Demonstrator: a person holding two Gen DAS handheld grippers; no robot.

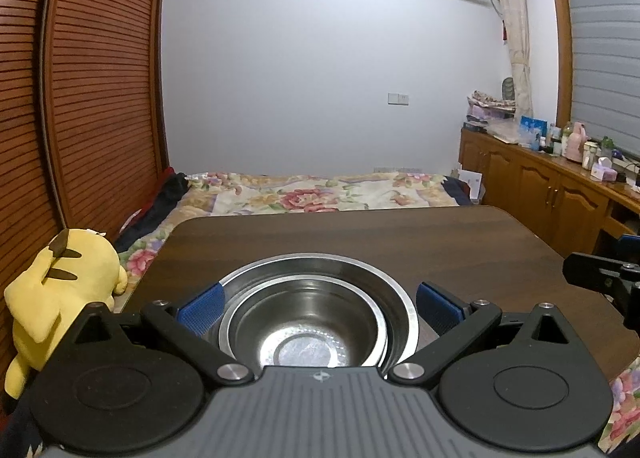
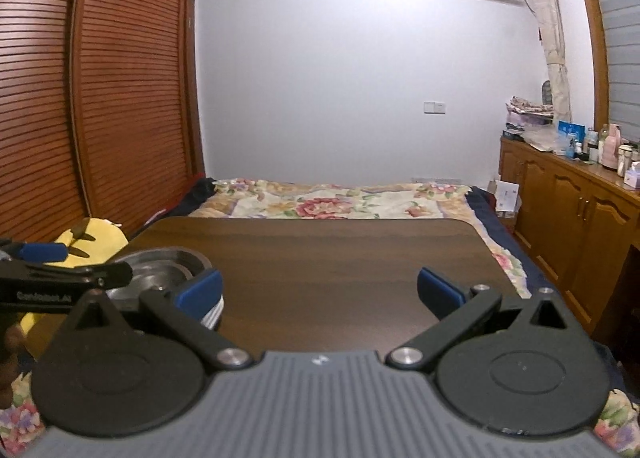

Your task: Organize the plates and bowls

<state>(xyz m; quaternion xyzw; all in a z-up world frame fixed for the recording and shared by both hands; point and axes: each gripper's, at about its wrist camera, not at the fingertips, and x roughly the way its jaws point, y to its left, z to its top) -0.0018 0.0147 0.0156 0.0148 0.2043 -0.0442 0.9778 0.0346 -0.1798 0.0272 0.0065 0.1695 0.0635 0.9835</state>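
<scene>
Two steel bowls are nested on the dark wooden table point(image 1: 360, 234): a small bowl point(image 1: 304, 350) sits inside a wide bowl point(image 1: 396, 290). My left gripper point(image 1: 319, 310) is open, its blue pads point(image 1: 200, 308) standing on either side of the stack, apart from the rim. In the right wrist view the same bowl stack point(image 2: 164, 266) lies at the left, partly hidden behind the left gripper's body point(image 2: 60, 274). My right gripper point(image 2: 320, 294) is open over bare table with nothing between its fingers. It also shows at the right edge of the left wrist view as the right gripper point(image 1: 608, 278).
A yellow plush toy point(image 1: 64, 290) sits off the table's left edge. Beyond the far edge is a bed with a floral cover point(image 1: 312, 194). Wooden cabinets point(image 1: 560, 194) with bottles run along the right; louvred wardrobe doors point(image 1: 100, 98) stand at the left.
</scene>
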